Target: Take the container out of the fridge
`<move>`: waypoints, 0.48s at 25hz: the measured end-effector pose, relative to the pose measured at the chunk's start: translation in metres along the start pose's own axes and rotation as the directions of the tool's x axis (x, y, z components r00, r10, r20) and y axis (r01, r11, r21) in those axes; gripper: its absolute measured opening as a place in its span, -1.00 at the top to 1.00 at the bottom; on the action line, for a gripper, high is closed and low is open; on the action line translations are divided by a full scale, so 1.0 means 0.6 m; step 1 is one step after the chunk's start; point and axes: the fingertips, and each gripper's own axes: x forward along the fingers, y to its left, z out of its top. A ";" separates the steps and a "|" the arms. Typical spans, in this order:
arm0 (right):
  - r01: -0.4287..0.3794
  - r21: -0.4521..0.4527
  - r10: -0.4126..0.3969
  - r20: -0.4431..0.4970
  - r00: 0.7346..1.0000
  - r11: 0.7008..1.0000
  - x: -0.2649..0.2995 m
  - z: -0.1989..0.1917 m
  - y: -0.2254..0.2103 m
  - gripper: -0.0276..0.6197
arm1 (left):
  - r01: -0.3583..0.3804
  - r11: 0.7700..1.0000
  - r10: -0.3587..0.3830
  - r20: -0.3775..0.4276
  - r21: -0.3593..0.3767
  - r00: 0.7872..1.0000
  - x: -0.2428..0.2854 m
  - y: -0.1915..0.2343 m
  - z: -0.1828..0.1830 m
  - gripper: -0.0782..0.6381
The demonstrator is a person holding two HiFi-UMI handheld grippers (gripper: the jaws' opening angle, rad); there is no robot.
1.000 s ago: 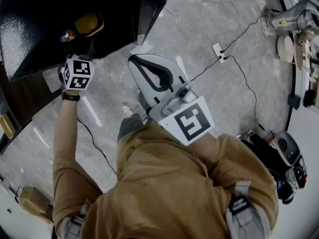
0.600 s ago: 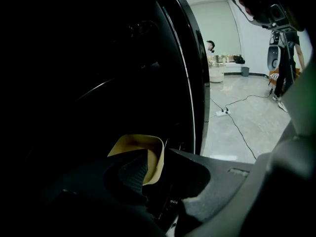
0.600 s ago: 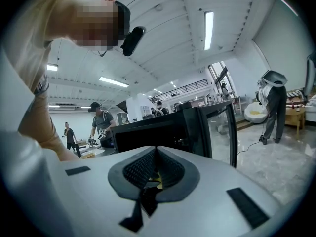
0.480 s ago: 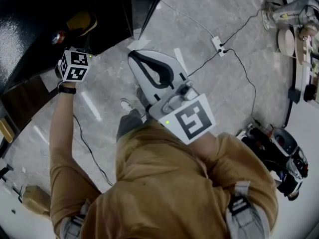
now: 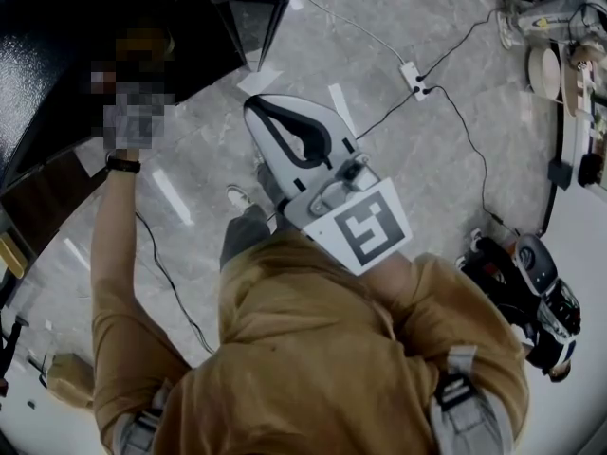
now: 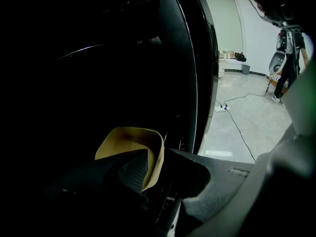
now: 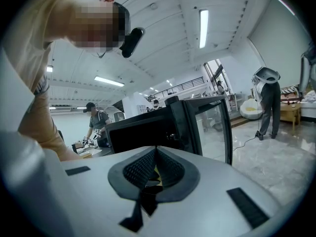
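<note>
A yellow container (image 6: 129,139) sits at the mouth of the black fridge (image 6: 187,58). My left gripper (image 6: 153,162) is shut on its rim, with one ribbed pad (image 6: 132,168) inside the wall and the other jaw outside. In the head view the container (image 5: 142,41) shows dimly in the dark fridge (image 5: 57,45); a mosaic patch covers the left gripper there. My right gripper (image 5: 258,110) is held near the person's chest, pads pressed together with nothing between them (image 7: 156,154), pointing toward the fridge (image 7: 148,127).
The fridge's glass door (image 7: 217,127) stands open. A power strip (image 5: 413,80) with cables lies on the grey floor. Dark equipment (image 5: 531,292) sits at the lower right, wooden furniture (image 5: 569,74) at the upper right, a cardboard box (image 5: 66,377) at the lower left.
My left gripper, still holding the yellow container, has drifted slightly up and left in the head view. The right gripper has stayed where it was.
</note>
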 end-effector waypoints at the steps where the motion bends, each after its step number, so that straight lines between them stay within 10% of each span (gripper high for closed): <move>1: 0.001 0.003 -0.001 -0.001 1.000 1.000 0.001 -0.001 -0.002 0.91 | 0.000 1.000 0.000 -0.004 0.003 1.000 0.002 0.001 0.000 0.53; 12: 0.014 0.032 -0.014 0.000 1.000 0.999 -0.001 -0.014 -0.019 0.91 | 0.047 0.998 -0.043 -0.076 0.045 0.996 0.023 -0.005 -0.014 0.53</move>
